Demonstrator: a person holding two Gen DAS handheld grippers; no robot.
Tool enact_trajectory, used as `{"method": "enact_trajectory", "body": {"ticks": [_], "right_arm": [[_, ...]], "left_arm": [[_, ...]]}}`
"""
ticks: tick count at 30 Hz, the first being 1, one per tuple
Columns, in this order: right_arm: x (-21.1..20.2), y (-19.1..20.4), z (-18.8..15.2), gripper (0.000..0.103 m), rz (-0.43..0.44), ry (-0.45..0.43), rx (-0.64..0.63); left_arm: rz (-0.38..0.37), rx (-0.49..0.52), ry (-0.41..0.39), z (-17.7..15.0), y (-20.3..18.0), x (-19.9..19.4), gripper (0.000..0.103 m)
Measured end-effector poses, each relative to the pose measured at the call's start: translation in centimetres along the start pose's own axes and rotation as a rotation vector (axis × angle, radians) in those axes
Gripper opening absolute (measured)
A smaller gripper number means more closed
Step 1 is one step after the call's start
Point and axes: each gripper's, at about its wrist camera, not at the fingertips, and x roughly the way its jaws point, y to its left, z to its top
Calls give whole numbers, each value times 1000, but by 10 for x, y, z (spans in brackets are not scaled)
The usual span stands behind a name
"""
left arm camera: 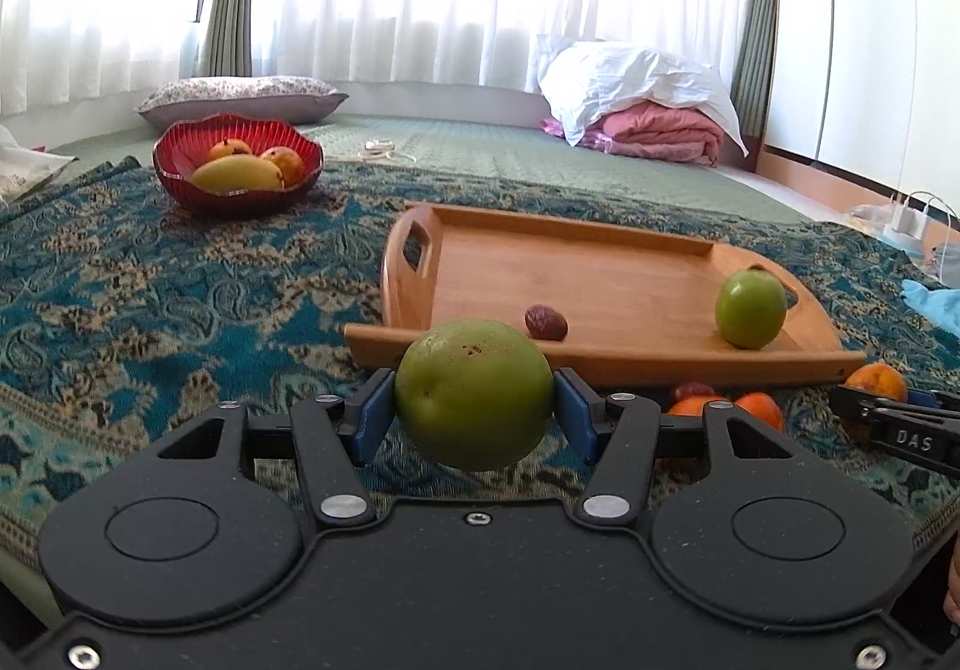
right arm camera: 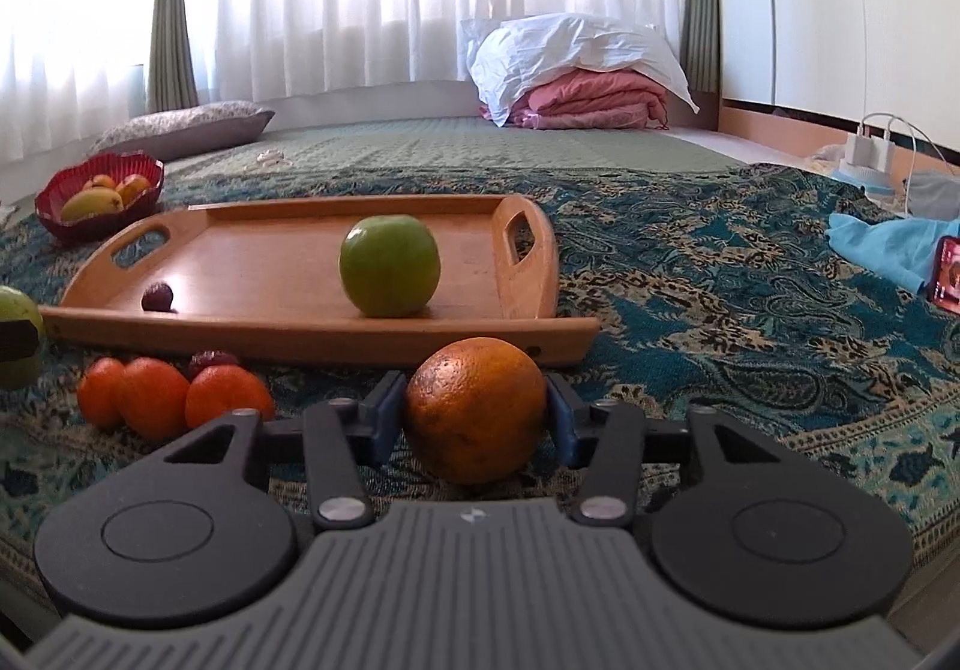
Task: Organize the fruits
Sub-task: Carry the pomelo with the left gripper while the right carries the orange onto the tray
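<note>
My left gripper (left arm camera: 474, 409) is shut on a green fruit (left arm camera: 474, 394), just in front of the wooden tray (left arm camera: 576, 274). My right gripper (right arm camera: 477, 415) is shut on an orange (right arm camera: 477, 409), also before the tray's (right arm camera: 270, 262) near edge. On the tray lie a green apple (right arm camera: 390, 265), which also shows in the left wrist view (left arm camera: 751, 309), and a dark red date (left arm camera: 546, 322). Three small orange fruits (right arm camera: 156, 397) and another date (right arm camera: 210, 359) lie on the blanket in front of the tray.
A red bowl (left arm camera: 237, 190) holding a mango and oranges stands at the back left. A pillow (left arm camera: 240, 94) and folded bedding (left arm camera: 648, 106) lie further back. A blue cloth (right arm camera: 882, 244) and chargers (right arm camera: 870, 148) are at the right on the patterned blanket (right arm camera: 720, 280).
</note>
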Motion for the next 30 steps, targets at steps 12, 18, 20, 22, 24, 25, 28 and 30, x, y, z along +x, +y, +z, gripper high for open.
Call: {"method": "enact_trajectory", "body": {"ticks": [12,18,20,22,24,25,28,30], "right_arm": [[22,-18,71,53,61,-44,133],[65,-22,111,53,95,12,156],[84,-23,119,53,110,56,165],[102,-23,123,53,127,103,182],[119,-22,123,53,140,152,185],[127,-21,123,53,137,174,180],[144,-17,119,53,120,219,157],[151,-15,117,53,116,235,157]], "left_arm": [[-44,24,-52,58,-3,29,55],[-72,26,-31,88,-3,67,55],[-85,10,-3,95,-2,83,55],[-90,2,28,99,-1,98,55],[-93,9,58,101,-2,112,55],[-94,12,72,100,-2,120,55],[-89,23,111,100,-5,137,55],[-83,36,132,98,-8,146,55]]}}
